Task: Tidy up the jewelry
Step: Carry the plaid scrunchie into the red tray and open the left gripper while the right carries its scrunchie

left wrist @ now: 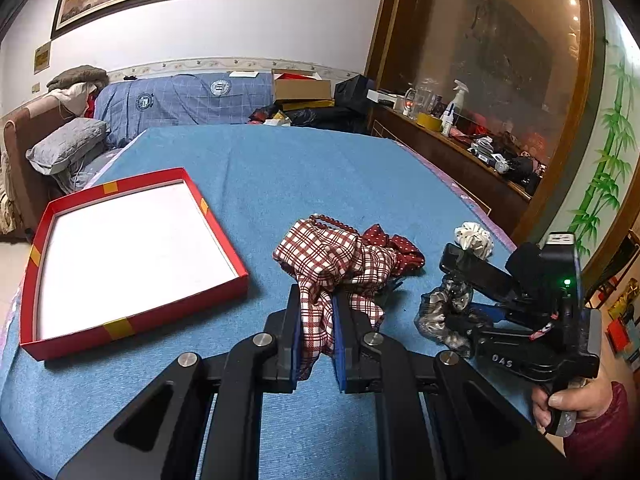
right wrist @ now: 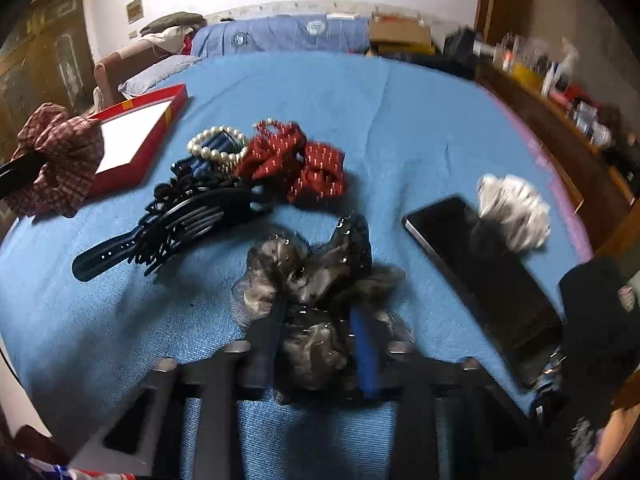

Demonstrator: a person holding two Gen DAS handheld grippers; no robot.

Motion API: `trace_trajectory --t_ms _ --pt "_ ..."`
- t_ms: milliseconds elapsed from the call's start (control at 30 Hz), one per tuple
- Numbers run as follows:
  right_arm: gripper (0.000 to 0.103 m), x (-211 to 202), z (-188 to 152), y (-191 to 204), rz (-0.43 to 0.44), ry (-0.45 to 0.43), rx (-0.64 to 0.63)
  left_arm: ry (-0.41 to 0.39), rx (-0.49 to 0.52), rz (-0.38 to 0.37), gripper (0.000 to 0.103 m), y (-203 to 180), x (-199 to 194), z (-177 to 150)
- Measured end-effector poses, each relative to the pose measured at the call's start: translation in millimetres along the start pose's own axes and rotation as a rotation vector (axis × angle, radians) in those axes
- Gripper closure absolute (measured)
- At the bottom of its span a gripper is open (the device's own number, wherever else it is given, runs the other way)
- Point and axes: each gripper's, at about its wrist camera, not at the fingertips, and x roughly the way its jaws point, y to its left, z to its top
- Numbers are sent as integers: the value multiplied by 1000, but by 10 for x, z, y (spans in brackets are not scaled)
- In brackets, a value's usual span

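My left gripper (left wrist: 316, 300) is shut on a red-and-white plaid scrunchie (left wrist: 332, 260), held above the blue tablecloth; it also shows at the left of the right wrist view (right wrist: 56, 160). My right gripper (right wrist: 316, 320) is closed around a grey-black mesh scrunchie (right wrist: 308, 276), also seen in the left wrist view (left wrist: 444, 312). A red box with a white floor (left wrist: 132, 240) lies empty to the left. A red dotted scrunchie (right wrist: 296, 160), a pearl bracelet (right wrist: 216, 148) and black hair clips (right wrist: 180, 216) lie in a pile.
A black phone (right wrist: 480, 276) lies right of my right gripper, with a white scrunchie (right wrist: 516, 208) beyond it. A sofa with blue bedding (left wrist: 180, 100) stands behind the table. A cluttered wooden shelf (left wrist: 460, 136) runs along the right.
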Motion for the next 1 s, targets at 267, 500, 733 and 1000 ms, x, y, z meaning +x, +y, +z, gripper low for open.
trace_trajectory --t_ms 267,500,733,1000 --pt "88 -334 136 -26 39 -99 45 -11 -13 29 91 80 -11 -21" --pt "88 -665 443 216 138 -206 40 -29 -31 80 91 250 -45 2" --pt "88 -680 778 635 230 -224 -1 -62 -47 154 91 552 -113 80" --pt "88 -427 1328 1137 323 -187 -27 -70 -87 254 91 1170 -141 351"
